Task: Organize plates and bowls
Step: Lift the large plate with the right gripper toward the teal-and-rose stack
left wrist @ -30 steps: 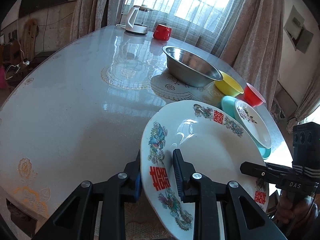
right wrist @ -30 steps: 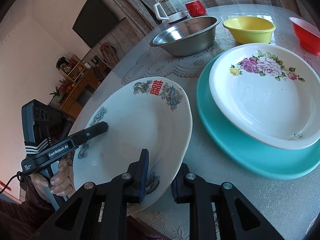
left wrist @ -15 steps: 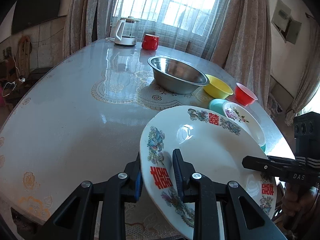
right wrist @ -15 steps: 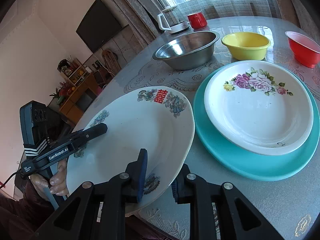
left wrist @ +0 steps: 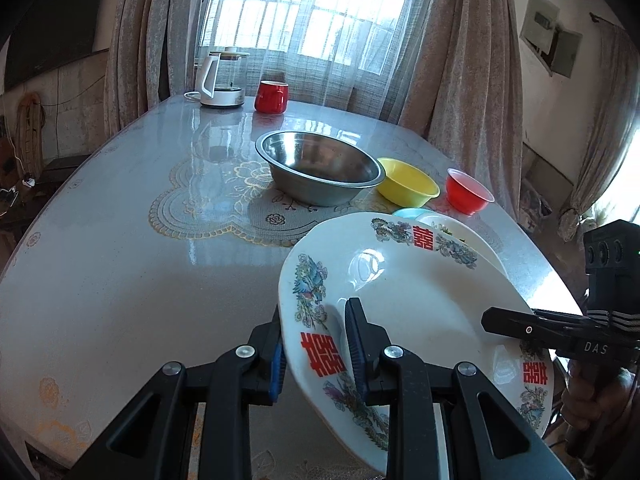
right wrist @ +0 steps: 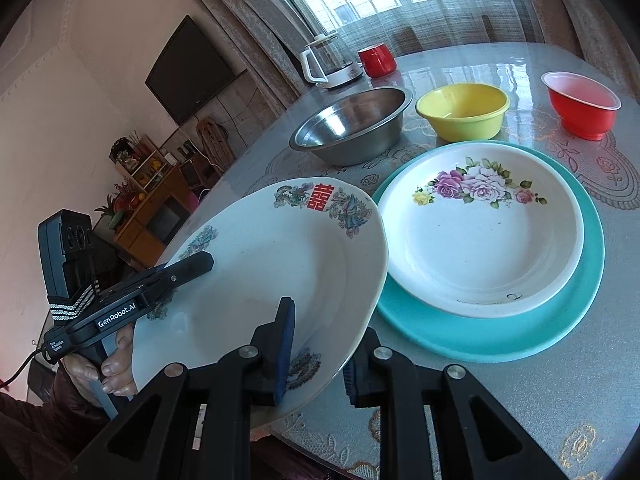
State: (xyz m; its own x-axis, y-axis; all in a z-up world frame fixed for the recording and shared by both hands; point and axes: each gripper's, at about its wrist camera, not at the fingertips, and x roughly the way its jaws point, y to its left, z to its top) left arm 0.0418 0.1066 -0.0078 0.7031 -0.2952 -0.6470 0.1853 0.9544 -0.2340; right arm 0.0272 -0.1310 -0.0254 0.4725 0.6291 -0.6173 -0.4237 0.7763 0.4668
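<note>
Moved: since a second ago I have lifted the big oval platter (left wrist: 404,296) off the surface (left wrist: 140,248); it now sits higher in both views, and more of the floral plate shows clear of its rim.
Oval platter: white, with red double-happiness characters and dragon-and-phoenix prints on the rim; held tilted in the air at the near edge of the surface, just left of the stacked plates.
Left hand-held gripper (left wrist: 316,344): jaws narrow, clamped on the platter's left rim, one blue pad under it and one on top beside a red character.
Right hand-held gripper (right wrist: 320,350): jaws narrow, pinching the platter's near right rim, one finger above and one below.
My hands: my left hand (right wrist: 106,364) wraps its handle in the right wrist view; my right hand (left wrist: 592,400) is partly seen at the frame edge of the left wrist view.
Floral plate (right wrist: 484,228): white with pink roses, resting inside the turquoise plate (right wrist: 560,320).
Bowls: steel bowl (right wrist: 352,124), yellow bowl (right wrist: 464,110) and red plastic bowl (right wrist: 580,104) stand in a row behind the plates, apart from each other.
Far end: a kettle (left wrist: 222,78) and a red mug (left wrist: 272,96) by the curtained window.
</note>
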